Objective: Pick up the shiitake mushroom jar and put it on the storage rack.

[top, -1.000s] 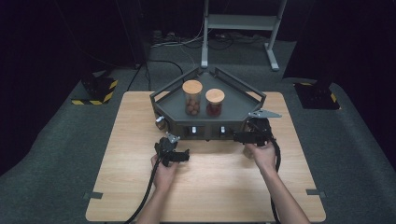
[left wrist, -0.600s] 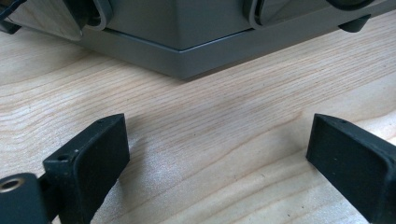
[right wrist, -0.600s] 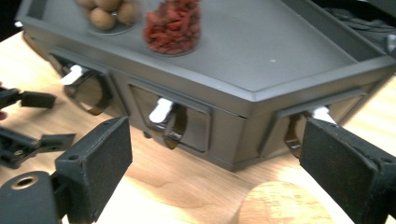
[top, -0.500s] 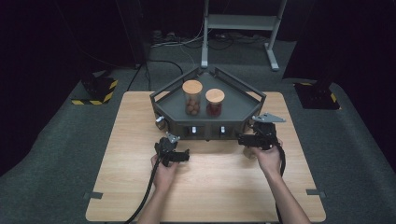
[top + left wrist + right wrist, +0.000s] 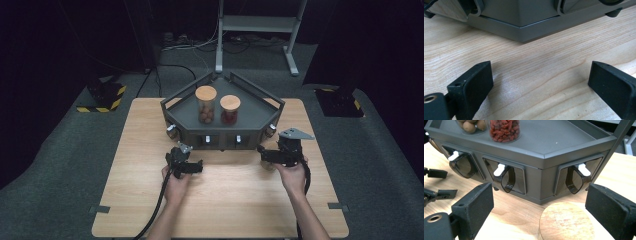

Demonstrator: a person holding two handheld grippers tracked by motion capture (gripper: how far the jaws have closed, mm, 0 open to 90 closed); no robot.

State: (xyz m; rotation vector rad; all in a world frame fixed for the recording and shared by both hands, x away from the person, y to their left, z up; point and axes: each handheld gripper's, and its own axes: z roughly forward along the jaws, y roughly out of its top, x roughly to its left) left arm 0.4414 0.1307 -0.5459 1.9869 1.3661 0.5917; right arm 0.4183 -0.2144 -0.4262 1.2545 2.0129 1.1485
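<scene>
The thing in hand was a round wooden lid (image 5: pixel 566 221), pale with a faint reddish grain across its flat top, lying on the light wooden worktop (image 5: pixel 235 200) just in front of the dark grey angular rack (image 5: pixel 222 132). In the right gripper view it sat low between the two black jaws of the right tongs (image 5: pixel 537 207), nearer the right-hand jaw, with clear gaps on both sides; the jaws had just been opening and pressed on nothing. In the high view the right tongs (image 5: pixel 266 152) lay close against the rack's front right corner, the person's right hand (image 5: pixel 292 175) behind them. The rack's front faces carried smoky translucent scoops with white tabs (image 5: pixel 499 170), and on its top stood two jars with wooden lids, one of brown nuts (image 5: pixel 206 104) and one of red berries (image 5: pixel 230 109). The left tongs (image 5: pixel 196 166) rested near the rack's front left, their jaws wide apart over bare wood (image 5: pixel 539 70), holding nothing.
</scene>
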